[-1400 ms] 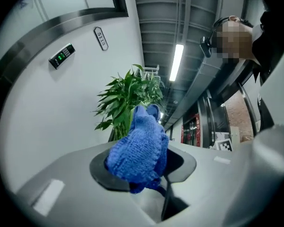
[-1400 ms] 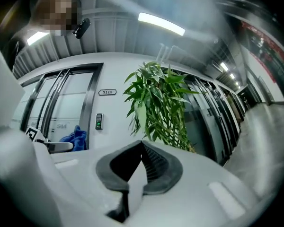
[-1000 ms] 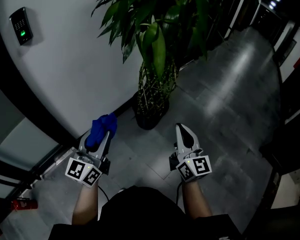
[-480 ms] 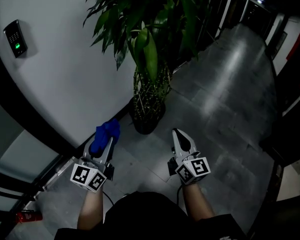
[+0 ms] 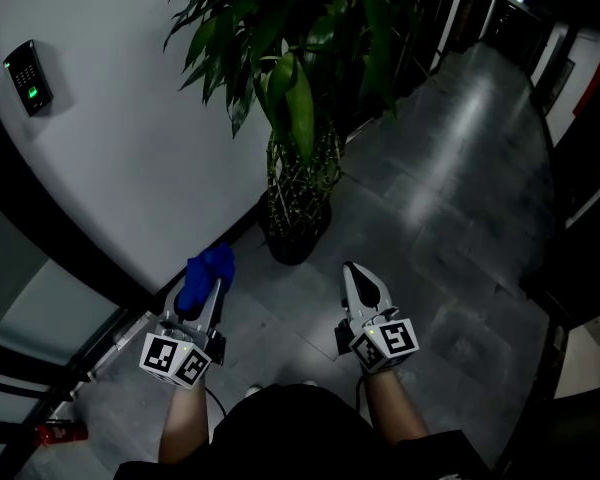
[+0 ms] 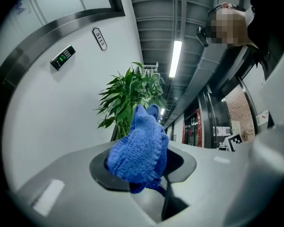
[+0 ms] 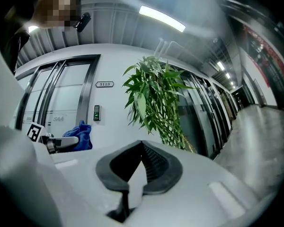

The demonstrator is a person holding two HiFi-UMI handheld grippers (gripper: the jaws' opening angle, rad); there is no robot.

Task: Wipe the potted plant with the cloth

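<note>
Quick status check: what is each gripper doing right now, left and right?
Left gripper: closed, holding the blue cloth.
Right gripper: closed, nothing between its jaws.

The potted plant stands far centre on the floor, the wall just left of it; a keypad sits far left on that wall; the cloth, in the left gripper, lies near left; the right gripper near right.

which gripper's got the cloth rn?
The left gripper: its jaws are shut on the blue cloth. The right gripper has its jaws together with nothing between them.
</note>
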